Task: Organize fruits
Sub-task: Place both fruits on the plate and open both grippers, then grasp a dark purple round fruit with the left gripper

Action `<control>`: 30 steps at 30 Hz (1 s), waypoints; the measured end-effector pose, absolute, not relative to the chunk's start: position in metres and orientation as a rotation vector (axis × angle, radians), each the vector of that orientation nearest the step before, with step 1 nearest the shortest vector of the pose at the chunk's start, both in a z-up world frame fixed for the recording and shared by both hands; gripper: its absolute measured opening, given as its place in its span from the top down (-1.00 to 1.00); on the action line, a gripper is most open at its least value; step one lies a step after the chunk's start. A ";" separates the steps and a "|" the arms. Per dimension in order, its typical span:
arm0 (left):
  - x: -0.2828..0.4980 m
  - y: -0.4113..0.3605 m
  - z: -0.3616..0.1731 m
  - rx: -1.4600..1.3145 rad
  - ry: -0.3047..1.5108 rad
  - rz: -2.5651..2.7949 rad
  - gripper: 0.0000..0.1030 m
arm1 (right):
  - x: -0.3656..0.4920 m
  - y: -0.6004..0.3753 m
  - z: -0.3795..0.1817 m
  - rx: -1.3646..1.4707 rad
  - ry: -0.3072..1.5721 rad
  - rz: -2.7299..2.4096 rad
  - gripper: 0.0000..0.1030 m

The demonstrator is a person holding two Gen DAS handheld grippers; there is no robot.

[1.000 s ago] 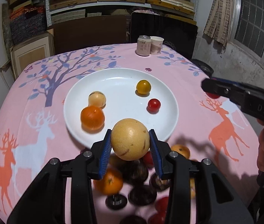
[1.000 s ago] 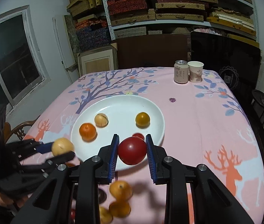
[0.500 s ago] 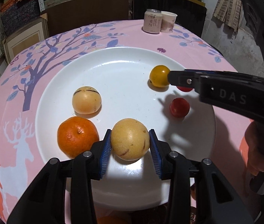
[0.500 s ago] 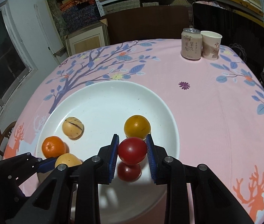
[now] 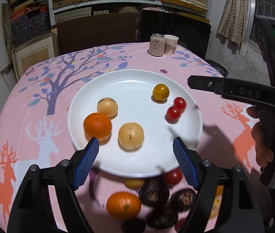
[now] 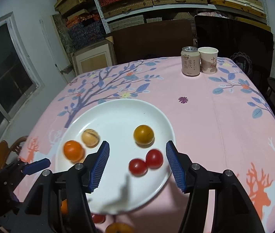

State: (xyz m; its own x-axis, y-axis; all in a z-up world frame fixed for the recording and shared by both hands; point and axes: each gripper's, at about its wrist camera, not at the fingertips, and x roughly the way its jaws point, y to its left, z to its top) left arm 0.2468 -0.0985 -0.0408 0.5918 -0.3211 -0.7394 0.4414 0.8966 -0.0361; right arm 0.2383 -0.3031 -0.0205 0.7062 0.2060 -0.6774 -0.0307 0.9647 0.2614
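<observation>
A white plate (image 5: 129, 79) (image 6: 118, 108) lies on the pink tablecloth. On it are an orange (image 5: 97, 125), two pale round fruits (image 5: 131, 136) (image 5: 107, 107), a yellow-orange fruit (image 5: 161, 91) and two red tomatoes (image 5: 174, 113) (image 5: 180, 103). My left gripper (image 5: 136, 149) is open and empty over the plate's near edge, the pale fruit lying between its fingers. My right gripper (image 6: 137, 161) is open and empty above the two tomatoes (image 6: 137, 167) (image 6: 154, 158). Loose fruit lies on the cloth below the plate: an orange (image 5: 123, 205), dark fruits (image 5: 154, 190), a tomato (image 5: 173, 176).
A drink can (image 6: 190, 61) and a paper cup (image 6: 208, 60) stand at the table's far edge. A dark chair back (image 5: 174, 31) and shelves of boxes are behind the table. The right gripper's body (image 5: 240, 93) reaches in at the right of the left wrist view.
Both grippers opened and drew back. The left one let go of the pale fruit on the plate; the right one let go of the red tomato beside the other tomato.
</observation>
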 end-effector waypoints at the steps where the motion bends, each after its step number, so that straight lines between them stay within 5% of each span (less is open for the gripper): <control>1: 0.237 -0.094 -0.039 0.155 0.823 -0.449 -0.49 | 0.227 -0.303 -0.019 0.240 0.773 0.133 -0.19; 14: 0.116 -0.032 -0.082 0.167 0.872 -0.436 -0.51 | 0.076 -0.274 -0.063 0.263 0.785 0.122 -0.19; 26: 0.093 -0.034 -0.104 0.192 0.904 -0.389 -0.51 | 0.016 -0.255 -0.060 0.219 0.700 0.114 -0.19; 30: 0.101 -0.039 -0.107 0.193 0.923 -0.375 -0.51 | 0.006 -0.258 -0.052 0.225 0.662 0.103 -0.40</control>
State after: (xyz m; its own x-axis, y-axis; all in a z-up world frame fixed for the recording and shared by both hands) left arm 0.1009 -0.0390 -0.1067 0.5446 -0.2321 -0.8059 0.3957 0.9184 0.0030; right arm 0.0057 -0.2580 -0.0524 0.7850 0.1662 -0.5967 -0.0232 0.9705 0.2398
